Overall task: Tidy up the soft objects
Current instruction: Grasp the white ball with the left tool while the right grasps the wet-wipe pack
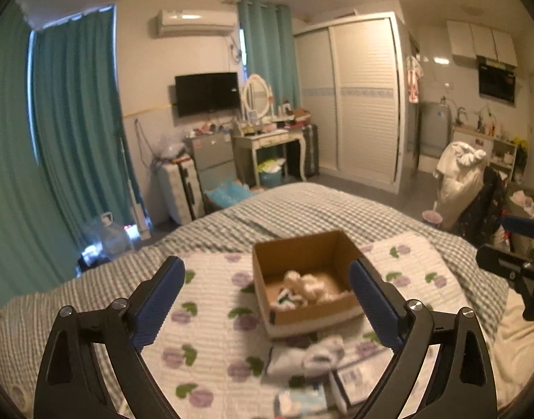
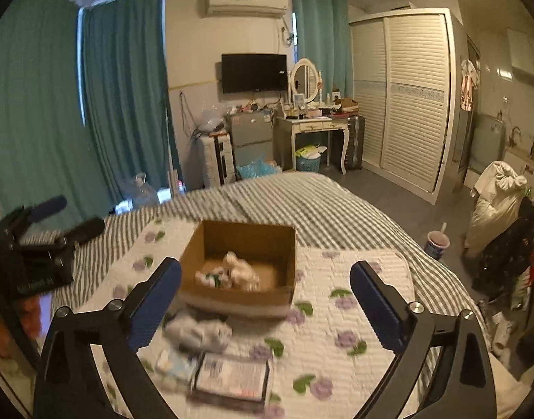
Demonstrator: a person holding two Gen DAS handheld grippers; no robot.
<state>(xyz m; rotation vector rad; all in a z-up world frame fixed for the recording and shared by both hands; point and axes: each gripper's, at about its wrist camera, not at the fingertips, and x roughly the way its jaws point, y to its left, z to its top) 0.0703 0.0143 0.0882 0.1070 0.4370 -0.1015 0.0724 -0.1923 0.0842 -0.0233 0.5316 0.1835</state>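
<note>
The left gripper stands wide, nothing between its blue pads, raised over a bed. The right gripper is spread just as wide and holds nothing.

In the left wrist view an open cardboard box sits at centre on a white mat printed with purple flowers, which lies over the striped bedding. A small heap of pale rolled socks lies on the box floor, toward its near wall; the blur hides which way each roll points.

Just outside the box at 6 o'clock, a white sock lies on the mat, close to the near wall. Its long axis runs roughly 8 to 2 o'clock in this view, too smeared to tell toe from cuff. In the right wrist view the same sock lies at 7 o'clock from the box, stretched from 10 to 4 o'clock.

At 6 o'clock from the sock in the right wrist view lies a flat packet with a dark border, and a pale blue packet lies beside it at 9 o'clock.
</note>
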